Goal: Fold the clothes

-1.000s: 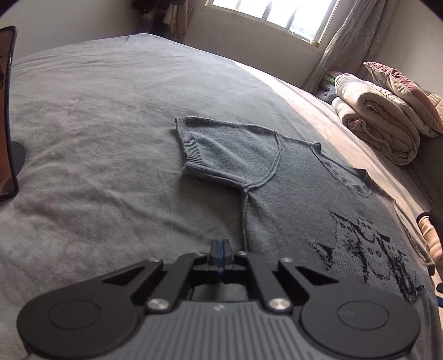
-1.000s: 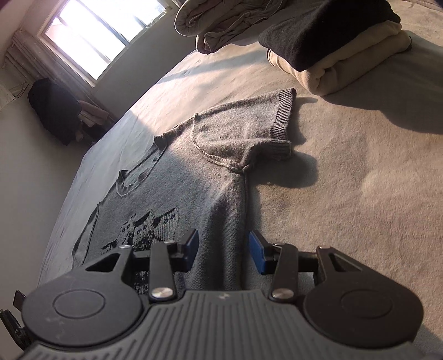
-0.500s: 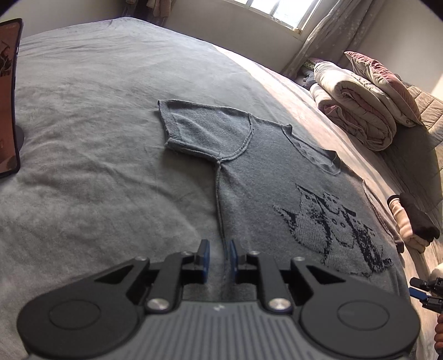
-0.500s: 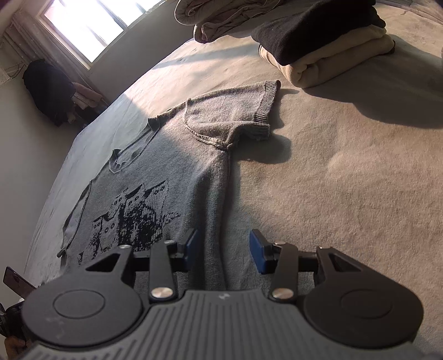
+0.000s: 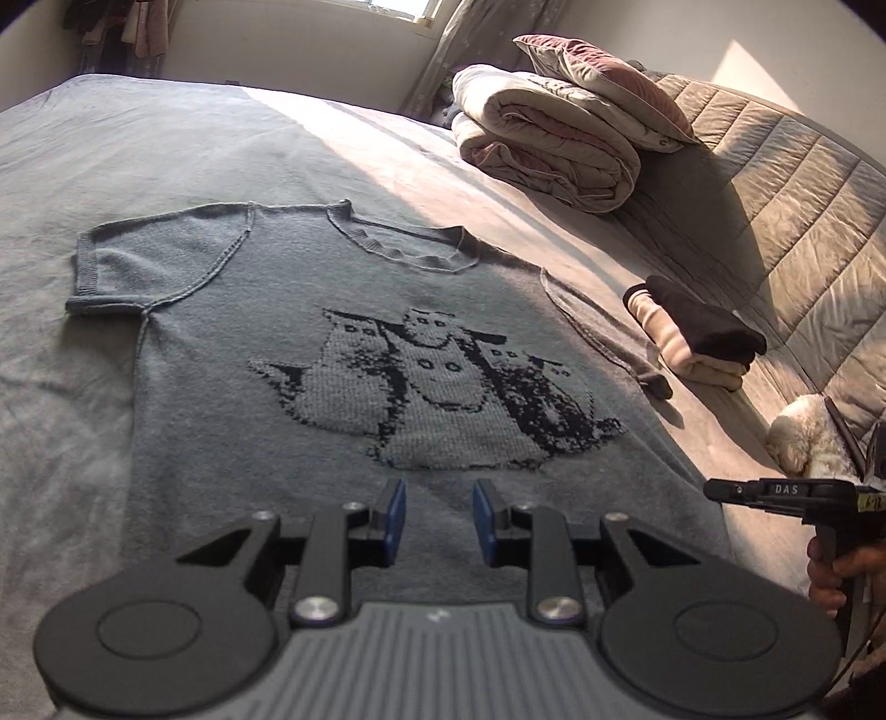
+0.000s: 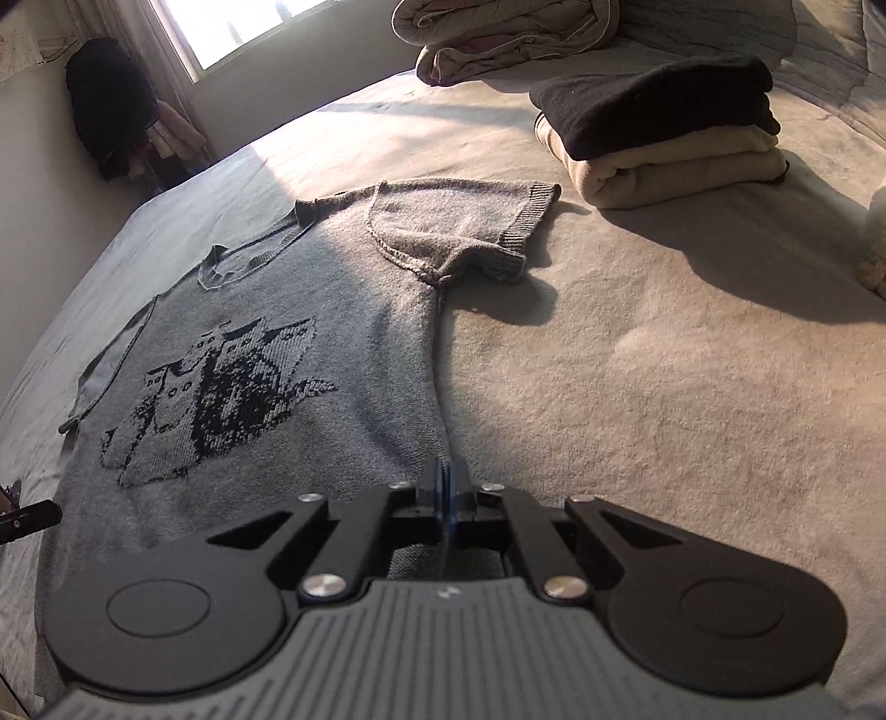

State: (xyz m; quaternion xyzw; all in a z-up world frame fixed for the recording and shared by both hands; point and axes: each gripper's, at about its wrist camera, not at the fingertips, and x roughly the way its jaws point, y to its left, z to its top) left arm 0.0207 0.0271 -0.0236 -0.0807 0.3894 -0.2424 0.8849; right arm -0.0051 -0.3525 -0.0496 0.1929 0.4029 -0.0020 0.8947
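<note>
- The left tool [image 5: 437, 520] is released: its two blue-padded fingers stand apart with bare knit showing between them. It hangs just above the lower front of the grey sweater [image 5: 266, 410], near the hem and below the knitted picture.
- The right tool [image 6: 446, 487] is clenched on the sweater's side seam low on the body; the blue pads meet with the seam edge pinched between them.
- In the left wrist view the right tool shows at the far right edge as a black bar, held by a hand [image 5: 836, 576].
- The grey sweater lies flat and face up on the bed [image 6: 664, 387], spread open, both short sleeves out to the sides and the neckline pointing away toward the window [image 6: 232, 22].
- Its front carries a dark knitted picture [image 5: 443, 387] of cat-like figures in the middle of the chest.
- The sleeve on the right tool's side [image 6: 470, 227] is slightly rumpled, with its ribbed cuff raised and casting a shadow on the bed.
- Near that sleeve, a folded stack rests on the bed: a black garment [image 6: 653, 105] lying on a cream one [image 6: 681, 171].
- Farther off, a rolled duvet [image 5: 542, 144] sits on the bed with a dark red pillow [image 5: 603, 72] on top of it.
- A quilted headboard [image 5: 786, 210] runs along the bed's side.
- No containers are in view; everything lies directly on the bed.
</note>
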